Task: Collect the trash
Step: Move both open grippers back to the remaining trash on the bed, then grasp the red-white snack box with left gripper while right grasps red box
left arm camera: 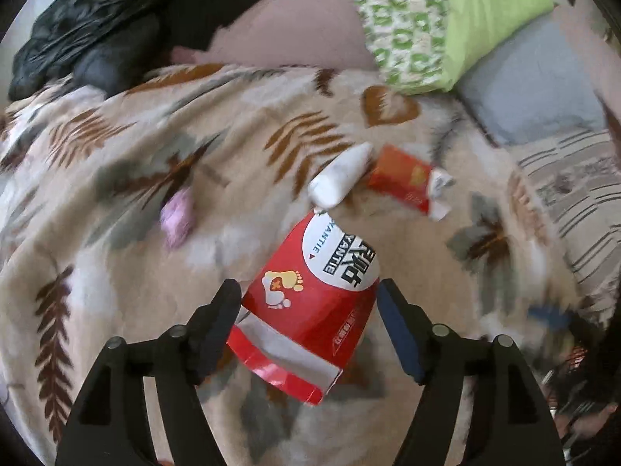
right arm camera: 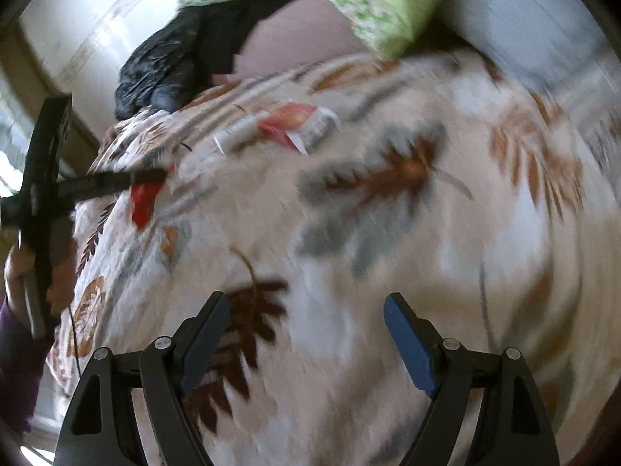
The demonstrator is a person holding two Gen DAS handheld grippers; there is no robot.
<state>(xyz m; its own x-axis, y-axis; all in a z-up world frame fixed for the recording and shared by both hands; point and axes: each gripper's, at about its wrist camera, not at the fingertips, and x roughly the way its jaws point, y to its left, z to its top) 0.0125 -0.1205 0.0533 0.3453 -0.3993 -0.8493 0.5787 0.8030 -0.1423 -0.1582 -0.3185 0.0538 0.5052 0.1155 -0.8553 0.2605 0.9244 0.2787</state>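
Red carton between left gripper fingers, left finger touching, right finger apart; grip uncertain. Right gripper fingers spread, empty, above leaf-print blanket.

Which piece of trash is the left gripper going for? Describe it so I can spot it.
On the leaf-patterned blanket, look between the left gripper fingers: a flattened red box with a foot logo. It is larger than the white tube and the small red packet beyond it.
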